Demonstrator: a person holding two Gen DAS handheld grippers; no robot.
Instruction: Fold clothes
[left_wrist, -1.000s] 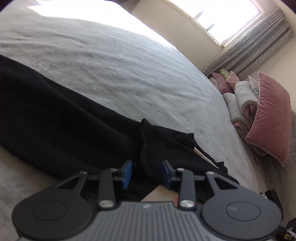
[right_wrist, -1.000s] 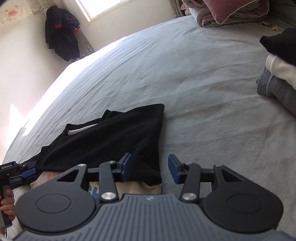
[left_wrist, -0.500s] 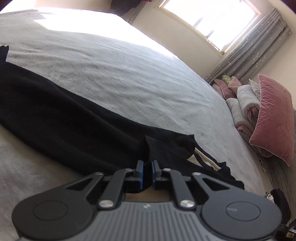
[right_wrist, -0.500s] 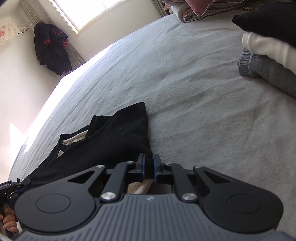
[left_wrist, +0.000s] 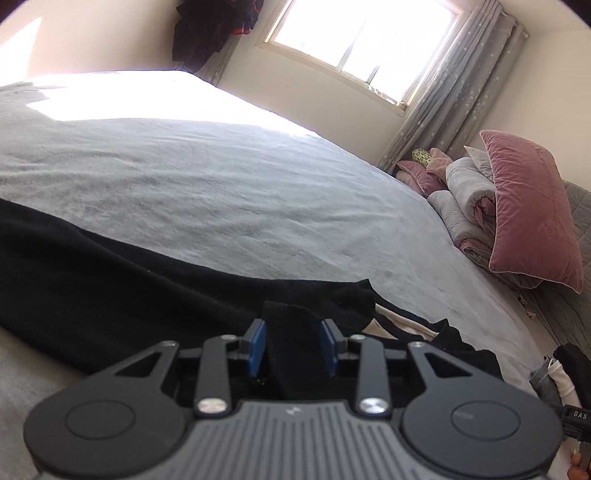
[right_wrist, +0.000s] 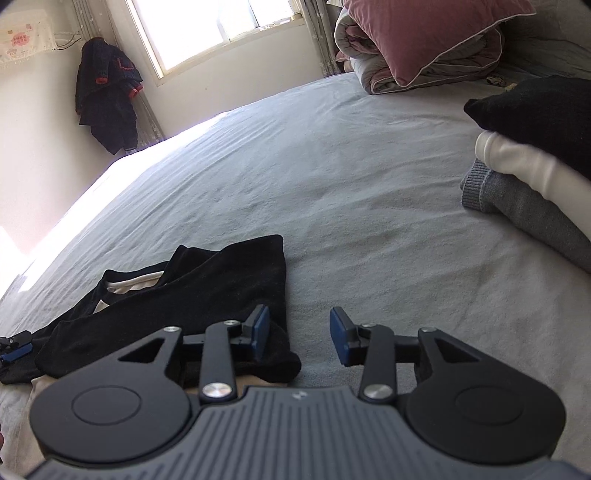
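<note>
Black garment (left_wrist: 110, 295) lies stretched across the near part of the grey bed (left_wrist: 221, 192), and both grippers work its near edge. Left gripper (left_wrist: 291, 345): jaws opening, a raised tuck of the black cloth standing between the blue pads, which do not look to be pressing it. Right gripper (right_wrist: 301, 336): jaws opening too, the garment's corner against the left pad, bare sheet in the gap. Beyond the garment, a folded stack (right_wrist: 535, 177) sits to the right, pillows (left_wrist: 532, 210) farther off. With neither hold secure, the likely trouble is the cloth slipping free on a lift, leaving a crooked fold.
</note>
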